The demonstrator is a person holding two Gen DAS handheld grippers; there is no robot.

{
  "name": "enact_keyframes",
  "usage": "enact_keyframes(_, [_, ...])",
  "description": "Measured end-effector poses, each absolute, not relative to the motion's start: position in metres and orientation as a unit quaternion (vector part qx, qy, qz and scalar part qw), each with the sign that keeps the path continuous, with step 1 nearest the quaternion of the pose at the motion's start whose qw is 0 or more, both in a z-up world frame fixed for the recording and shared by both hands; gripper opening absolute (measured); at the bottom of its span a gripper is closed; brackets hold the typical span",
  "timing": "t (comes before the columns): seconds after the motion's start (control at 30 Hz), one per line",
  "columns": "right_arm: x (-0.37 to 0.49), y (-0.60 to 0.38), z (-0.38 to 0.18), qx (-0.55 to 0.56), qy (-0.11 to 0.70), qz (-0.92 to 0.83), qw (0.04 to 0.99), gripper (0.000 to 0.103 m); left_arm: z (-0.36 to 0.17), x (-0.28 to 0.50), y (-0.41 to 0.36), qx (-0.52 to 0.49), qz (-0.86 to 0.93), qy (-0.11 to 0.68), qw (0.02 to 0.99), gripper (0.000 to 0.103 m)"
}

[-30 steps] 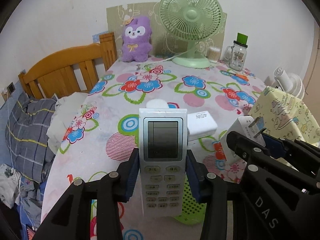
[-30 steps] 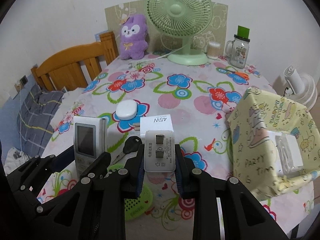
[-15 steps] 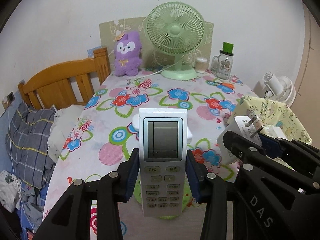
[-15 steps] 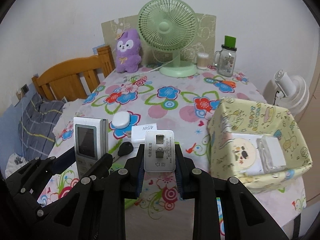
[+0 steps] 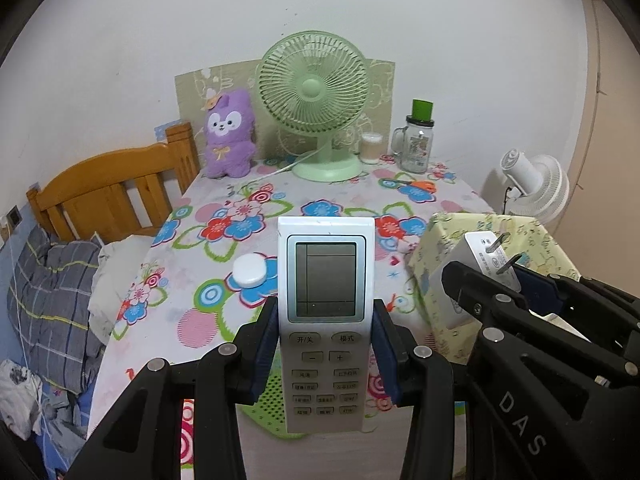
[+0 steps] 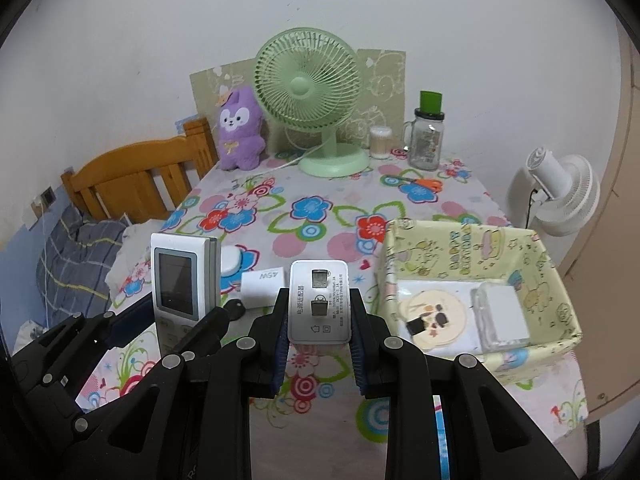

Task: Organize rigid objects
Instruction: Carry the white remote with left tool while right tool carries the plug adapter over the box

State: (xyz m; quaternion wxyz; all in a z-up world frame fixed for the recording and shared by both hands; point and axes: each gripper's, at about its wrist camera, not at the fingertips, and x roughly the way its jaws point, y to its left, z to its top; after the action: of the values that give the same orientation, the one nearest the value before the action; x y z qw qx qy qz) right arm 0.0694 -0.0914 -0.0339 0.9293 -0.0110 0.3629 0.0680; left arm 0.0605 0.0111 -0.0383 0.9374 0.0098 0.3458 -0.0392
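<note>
Glossy white plastic remote control [image 5: 326, 320]; matt white plastic power adapter [image 6: 319, 306] with metal prongs; floral printed cloth tablecloth [image 6: 320, 208]; varnished wooden headboard [image 5: 112, 192].

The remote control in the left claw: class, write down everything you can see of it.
The remote control is a slim white plastic slab, an air-conditioner type by its look. A grey blank screen in a pale blue frame fills its upper half; below are two oval keys with Chinese labels, minus and plus keys, then rows of small buttons. It stands upright, lifted above the flowered table, facing the camera. The left claw is shut on its sides at the middle, blue pads pressing both edges. Nothing else touches it.
</note>
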Motion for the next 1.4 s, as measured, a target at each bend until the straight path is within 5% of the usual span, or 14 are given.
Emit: enact_keyframes(1.4, [0.08,-0.211,0.001,0.005,0.354,0.026,0.935,0.029,-0.01,0.08,-0.109,0.026,-0.098,0.34,0.935,0.045])
